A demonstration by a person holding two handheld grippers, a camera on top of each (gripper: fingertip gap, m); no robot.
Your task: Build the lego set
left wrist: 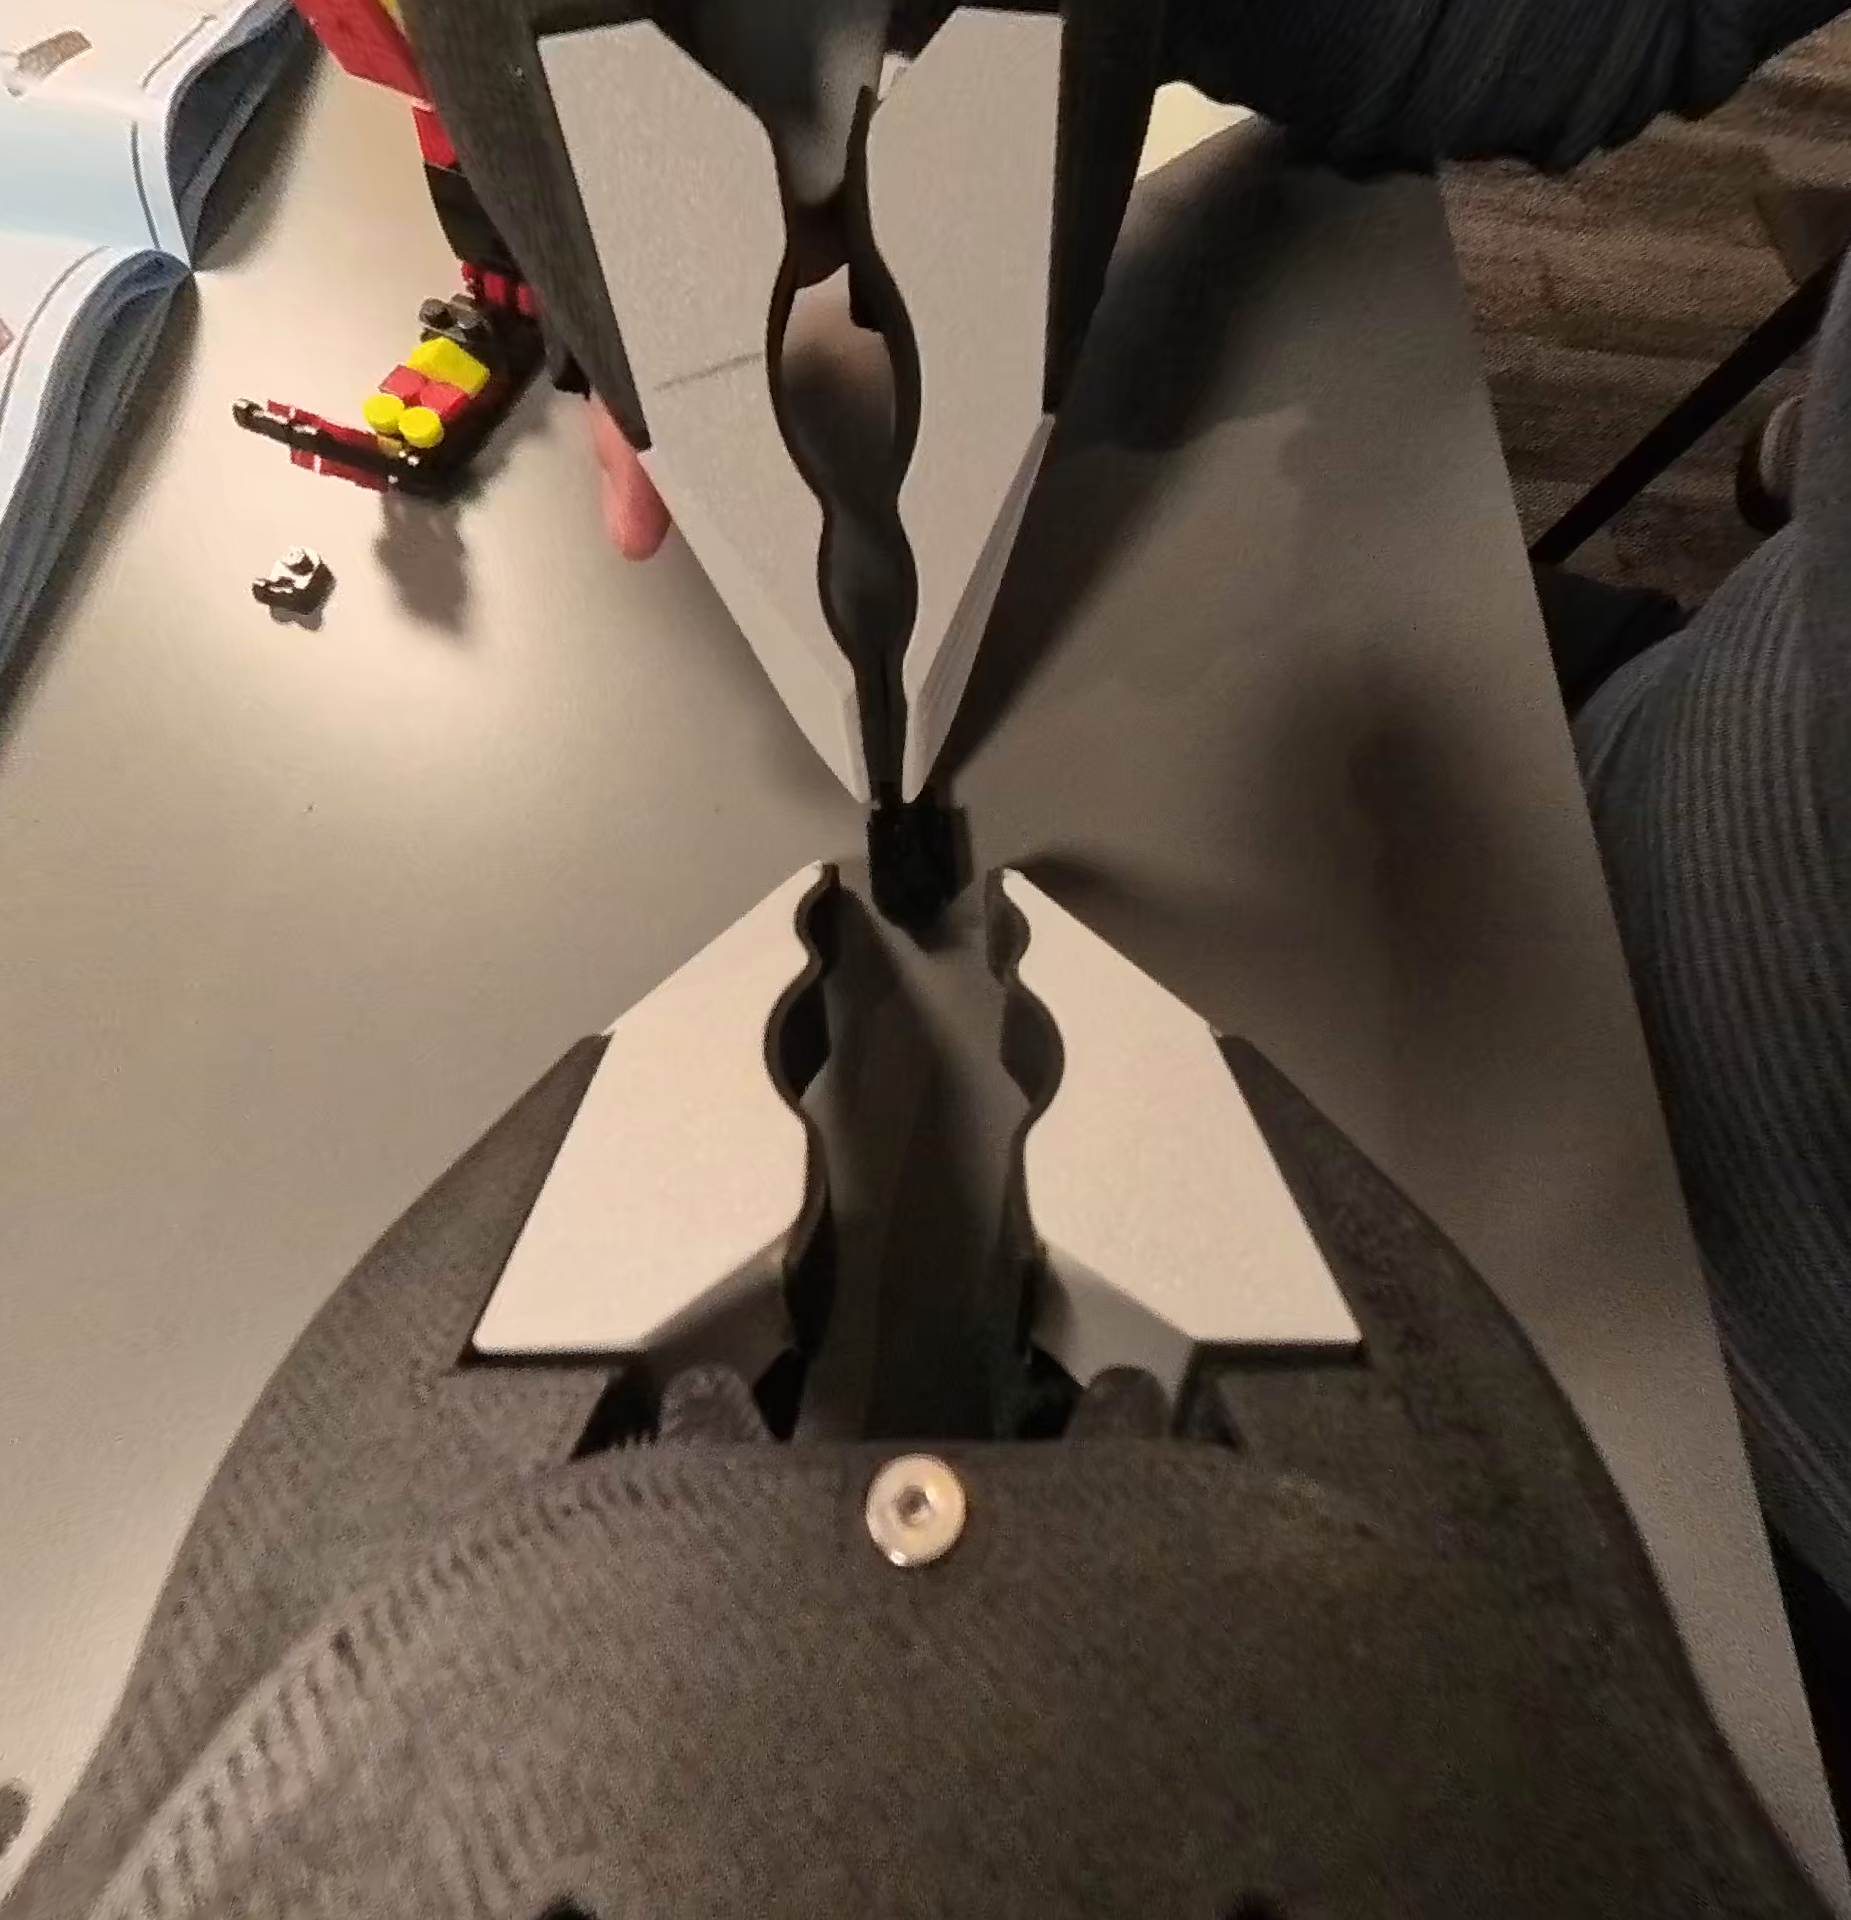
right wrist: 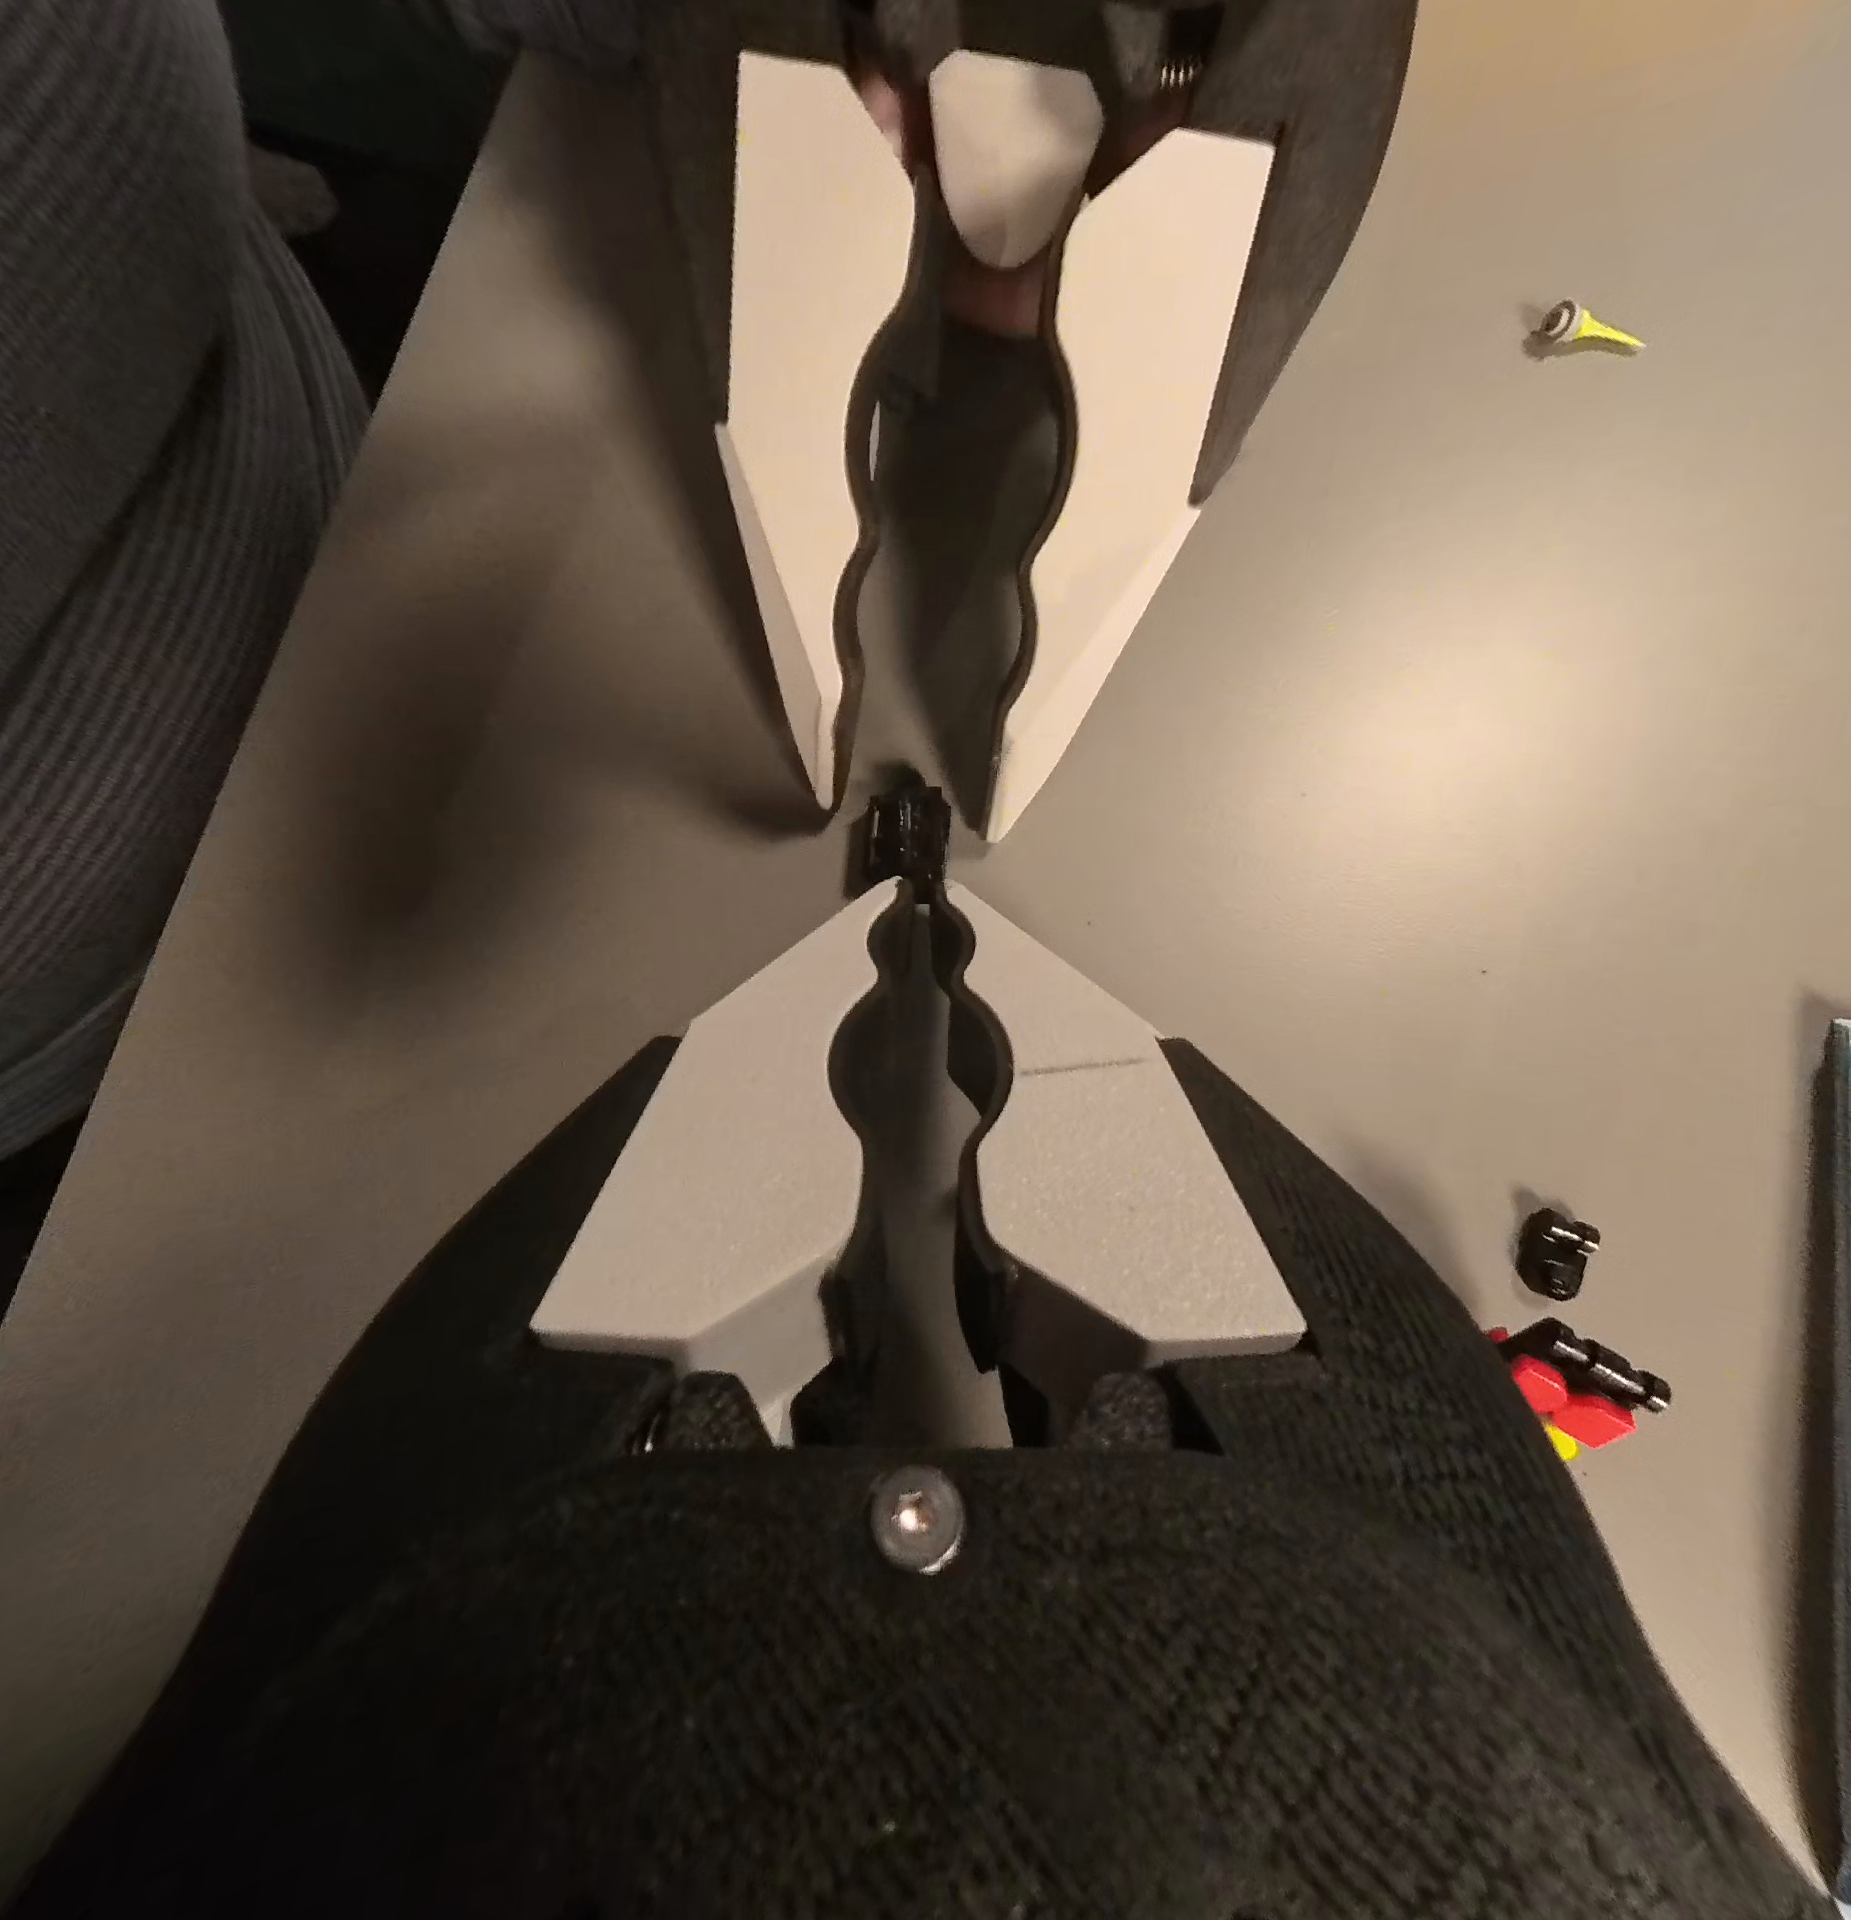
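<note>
The right gripper (right wrist: 919, 902) is pinching a small black lego piece (right wrist: 900, 834) above the table (left wrist: 277, 831), tip to tip with the spread-open left gripper (left wrist: 913, 881). Handover seems underway; next, the left must close squarely.

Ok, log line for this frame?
right tool: shut on black lego piece | left tool: open, tips at piece | red-yellow assembly: on table

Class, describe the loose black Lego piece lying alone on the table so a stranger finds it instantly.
Start at the open instruction booklet on the table's left side. Beside it sits a red-and-yellow Lego assembly. Just nearer lies the small black piece, alone and entirely dark.
</note>
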